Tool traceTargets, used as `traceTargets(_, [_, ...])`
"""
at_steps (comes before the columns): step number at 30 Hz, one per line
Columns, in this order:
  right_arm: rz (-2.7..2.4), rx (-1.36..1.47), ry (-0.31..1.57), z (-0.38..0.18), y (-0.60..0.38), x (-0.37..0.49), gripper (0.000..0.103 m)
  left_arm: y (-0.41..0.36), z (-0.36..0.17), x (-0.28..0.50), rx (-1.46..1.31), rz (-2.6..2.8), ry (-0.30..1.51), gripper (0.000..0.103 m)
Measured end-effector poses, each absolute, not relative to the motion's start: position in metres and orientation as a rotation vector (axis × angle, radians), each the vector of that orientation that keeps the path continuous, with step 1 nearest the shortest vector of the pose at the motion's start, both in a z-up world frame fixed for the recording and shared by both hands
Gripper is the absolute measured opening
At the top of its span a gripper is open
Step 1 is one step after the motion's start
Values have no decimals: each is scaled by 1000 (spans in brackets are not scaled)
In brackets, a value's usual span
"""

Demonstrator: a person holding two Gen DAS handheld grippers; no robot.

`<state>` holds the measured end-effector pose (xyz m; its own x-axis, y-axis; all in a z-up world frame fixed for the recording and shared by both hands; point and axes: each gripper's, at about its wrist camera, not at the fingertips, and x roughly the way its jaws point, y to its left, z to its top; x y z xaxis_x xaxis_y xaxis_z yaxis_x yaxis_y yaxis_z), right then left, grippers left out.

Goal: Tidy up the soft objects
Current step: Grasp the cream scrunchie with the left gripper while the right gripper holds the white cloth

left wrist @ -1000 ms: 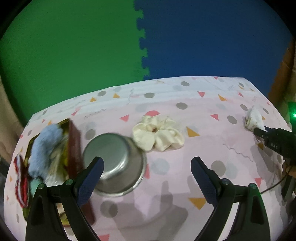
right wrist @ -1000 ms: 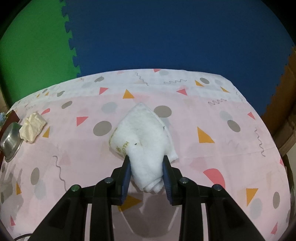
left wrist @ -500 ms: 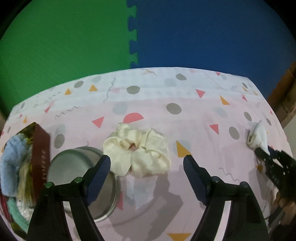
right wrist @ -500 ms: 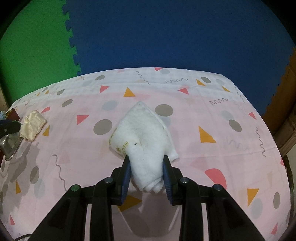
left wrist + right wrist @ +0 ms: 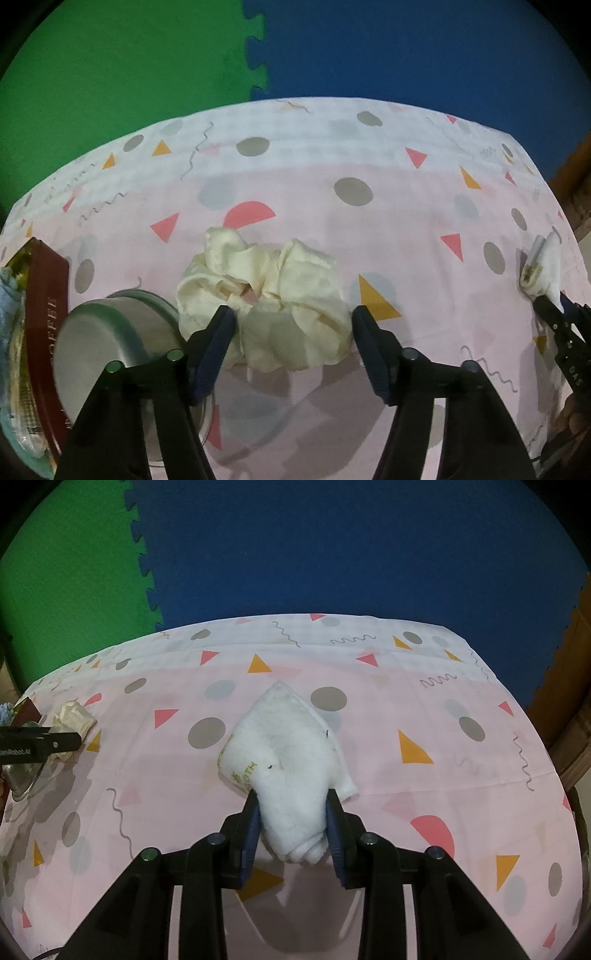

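Left wrist view, from left to right: a tin at the edge already holds soft things, among them something blue and fluffy. A steel bowl sits just beside the tin. Then comes the cream scrunchie, lying flat on the patterned cloth. The left gripper points down at the scrunchie and its jaws are closing, with the near half of the scrunchie between them. The left pad looks to touch its edge; the right pad stands just clear of it, so it is not yet pinched. The scrunchie's long axis runs left to right, across the jaws and in line with their closing, so it sits squarely ahead of the claw and bunches inward as they shut. Far right, the right gripper shows with the white towel.

Right wrist view, left to right: the scrunchie lies well away at the left edge beside the left claw. At centre, the rolled towel is clamped between narrow jaws of the right gripper, its length running straight away from the claw.

The left hand is plainly the nearer one for the scrunchie, and the tin lies just left of the bowl.
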<state>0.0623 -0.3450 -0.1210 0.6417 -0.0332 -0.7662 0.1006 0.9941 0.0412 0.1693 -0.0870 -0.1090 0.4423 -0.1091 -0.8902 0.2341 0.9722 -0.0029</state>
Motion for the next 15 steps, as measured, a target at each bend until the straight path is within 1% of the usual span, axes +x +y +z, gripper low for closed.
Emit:
traceTargets(2, [-76, 85, 871, -121, -345, 62, 33, -88, -111, 171, 133, -210, 1094, 53])
traceTargets(3, [-76, 85, 871, -121, -345, 62, 34, -88, -111, 171, 136, -207, 1085, 48])
traceTargets(4, [-76, 85, 871, -121, -345, 62, 34, -88, -110, 171, 138, -210, 1082, 40])
traceTargets(5, [-76, 86, 871, -121, -345, 62, 34, -89, -110, 172, 140, -214, 1078, 35])
traceTargets(7, [-76, 86, 871, -121, -345, 62, 34, -88, -109, 172, 138, -221, 1076, 22])
traceTargets(9, [-75, 89, 871, -121, -345, 62, 34, -87, -108, 172, 132, -225, 1076, 15])
traceTargets(12, [-74, 89, 872, -121, -345, 62, 34, -86, -107, 170, 117, -240, 1081, 11])
traceTargets(15, [-74, 90, 872, -121, -346, 62, 34, -83, -104, 166, 95, -256, 1086, 10])
